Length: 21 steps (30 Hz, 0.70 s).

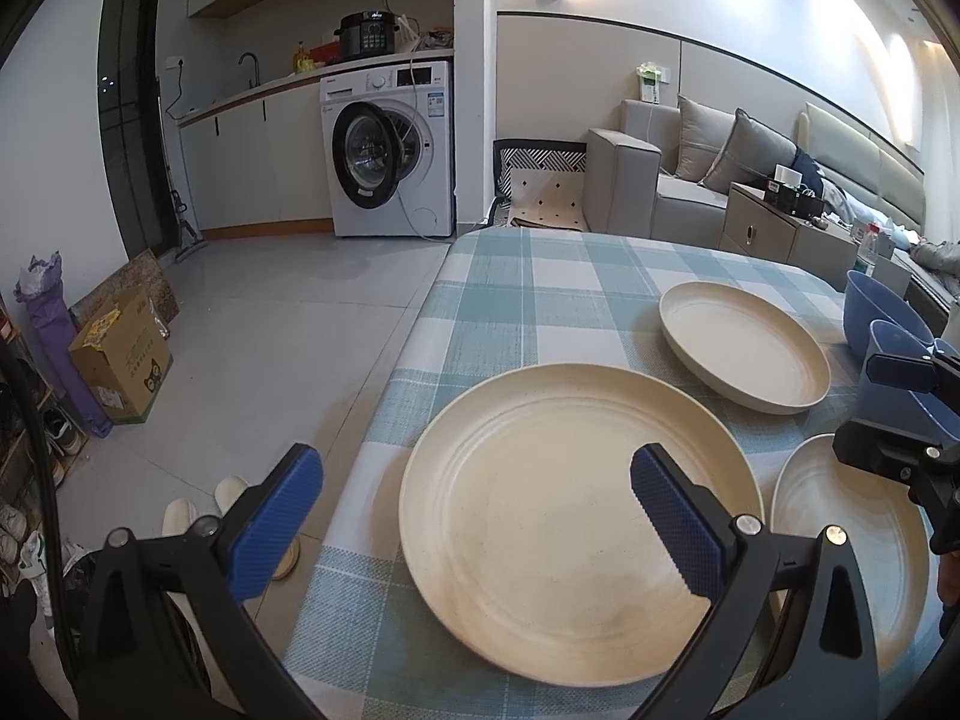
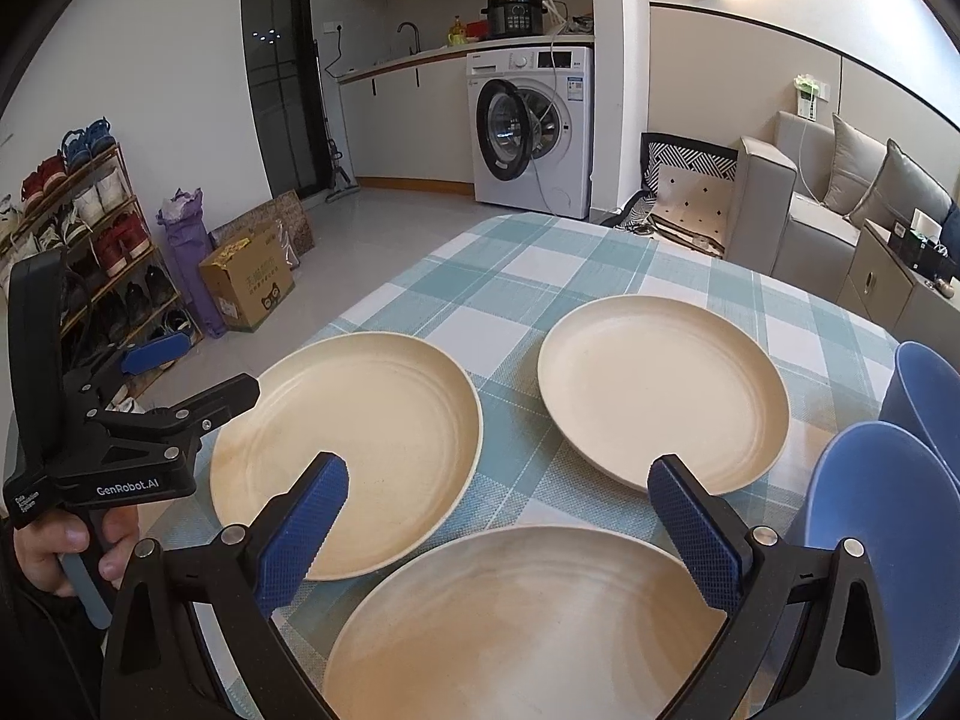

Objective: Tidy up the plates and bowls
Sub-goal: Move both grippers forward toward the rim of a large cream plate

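Near table edge [image 1: 384,396], left plate [image 1: 576,516]

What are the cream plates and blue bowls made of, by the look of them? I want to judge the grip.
Cream plates: matte, faintly speckled, thick soft rims, no glazed shine; probably wheat-straw plastic or melamine, not ceramic. Blue bowls: uniform colour, thin walls, dull sheen; likely plastic. Neither can be confirmed by sight alone.

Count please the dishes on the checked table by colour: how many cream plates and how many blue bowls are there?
Cream plates: 3, namely the left plate, the far plate and the near plate.
Blue bowls: 2, namely the near bowl and the far bowl.
Total: 5
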Each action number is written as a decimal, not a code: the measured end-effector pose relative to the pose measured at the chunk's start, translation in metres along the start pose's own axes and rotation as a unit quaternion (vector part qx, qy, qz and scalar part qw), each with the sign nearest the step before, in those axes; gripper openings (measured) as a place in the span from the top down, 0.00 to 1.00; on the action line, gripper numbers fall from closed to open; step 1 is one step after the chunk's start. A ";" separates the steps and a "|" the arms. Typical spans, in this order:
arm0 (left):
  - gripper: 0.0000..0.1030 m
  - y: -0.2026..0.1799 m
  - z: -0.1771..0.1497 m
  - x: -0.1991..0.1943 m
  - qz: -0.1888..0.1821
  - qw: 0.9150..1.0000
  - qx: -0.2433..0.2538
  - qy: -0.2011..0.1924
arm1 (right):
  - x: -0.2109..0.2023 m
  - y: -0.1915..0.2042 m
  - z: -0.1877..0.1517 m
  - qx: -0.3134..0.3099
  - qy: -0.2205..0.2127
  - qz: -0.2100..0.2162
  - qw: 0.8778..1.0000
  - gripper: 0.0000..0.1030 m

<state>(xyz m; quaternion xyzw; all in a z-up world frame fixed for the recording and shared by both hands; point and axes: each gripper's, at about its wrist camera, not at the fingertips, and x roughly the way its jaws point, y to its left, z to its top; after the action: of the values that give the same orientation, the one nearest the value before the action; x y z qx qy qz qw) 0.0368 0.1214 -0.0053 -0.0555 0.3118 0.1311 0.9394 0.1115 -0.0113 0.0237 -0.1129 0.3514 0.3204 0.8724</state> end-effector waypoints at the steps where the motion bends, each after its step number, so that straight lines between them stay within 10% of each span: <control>1: 0.00 0.001 -0.001 0.002 0.001 1.000 -0.002 0.003 | 0.002 0.000 0.000 0.001 0.003 0.001 1.000 0.01; 21: 0.01 0.005 -0.015 0.029 0.000 0.998 -0.001 0.059 | 0.046 0.003 0.002 0.010 0.061 0.031 0.998 0.21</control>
<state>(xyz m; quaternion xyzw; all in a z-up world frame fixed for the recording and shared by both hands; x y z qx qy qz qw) 0.0494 0.1300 -0.0345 -0.0640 0.3669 0.1282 0.9192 0.1356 0.0137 -0.0060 -0.1124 0.4108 0.3362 0.8400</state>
